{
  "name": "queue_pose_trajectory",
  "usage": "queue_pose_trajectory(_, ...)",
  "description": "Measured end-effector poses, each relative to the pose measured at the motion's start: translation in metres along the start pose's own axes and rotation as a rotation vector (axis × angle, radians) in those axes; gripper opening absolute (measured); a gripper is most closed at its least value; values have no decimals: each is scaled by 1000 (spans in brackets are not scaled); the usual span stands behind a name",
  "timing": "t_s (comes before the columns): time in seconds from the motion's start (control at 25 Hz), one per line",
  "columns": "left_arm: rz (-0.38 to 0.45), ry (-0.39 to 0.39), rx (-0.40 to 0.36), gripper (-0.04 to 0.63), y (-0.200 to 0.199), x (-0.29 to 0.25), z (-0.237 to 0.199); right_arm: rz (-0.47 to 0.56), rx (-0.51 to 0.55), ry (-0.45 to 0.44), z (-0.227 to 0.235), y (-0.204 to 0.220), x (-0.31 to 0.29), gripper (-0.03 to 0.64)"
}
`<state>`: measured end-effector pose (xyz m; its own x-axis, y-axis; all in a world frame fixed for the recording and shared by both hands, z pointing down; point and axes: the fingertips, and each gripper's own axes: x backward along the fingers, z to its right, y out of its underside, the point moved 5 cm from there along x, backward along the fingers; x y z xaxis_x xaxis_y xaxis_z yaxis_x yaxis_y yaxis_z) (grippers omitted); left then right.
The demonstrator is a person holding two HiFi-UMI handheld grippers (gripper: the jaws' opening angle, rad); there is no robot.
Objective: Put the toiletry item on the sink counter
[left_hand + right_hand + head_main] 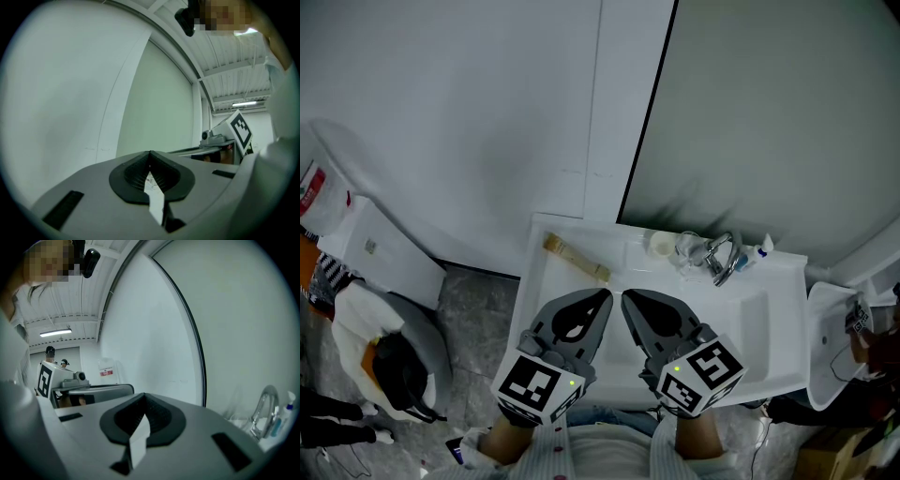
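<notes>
In the head view, the white sink [769, 309] sat in the middle of the frame against the wall. The toiletry item [575, 260], a slim tan piece, lay flat on the sink's upper left rim. Its long axis ran diagonally, one end toward the upper left corner of the sink and the other toward the lower right, pointing at the basin. I could not tell which end was its head. The faucet [722, 258] stood at the sink's upper right, with a small blue-tipped bottle [757, 254] just beside it on the right and a round white cup [660, 246] to its left. At the bottom centre I held the left gripper [603, 298] and the right gripper [627, 298] side by side over the near edge of the sink, well apart from the toiletry item, tips angled toward each other.

In the left gripper view, the left gripper [150, 155] had its jaws closed, tips met, with nothing between them. It faced the pale wall, and the right gripper's marker cube [240, 129] showed at the right.

In the right gripper view, the right gripper [144, 398] had its jaws pressed together and empty. The faucet [264, 412] and the bottle [287, 414] sat at the lower right edge; the toiletry item did not show there.
</notes>
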<state>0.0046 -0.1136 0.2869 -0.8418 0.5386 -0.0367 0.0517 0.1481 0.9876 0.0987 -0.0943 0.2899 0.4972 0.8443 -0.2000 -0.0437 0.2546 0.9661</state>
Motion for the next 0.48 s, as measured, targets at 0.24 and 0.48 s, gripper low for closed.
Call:
queue_pose_trajectory(0.24, -3, -10, 5, 17, 0, 0, -1, -17, -8, -7, 3, 3, -2, 9)
queue_pose_trajectory(0.48, -8, -17, 11, 17, 1, -3, -3, -27, -12, -15, 6, 3, -5, 9)
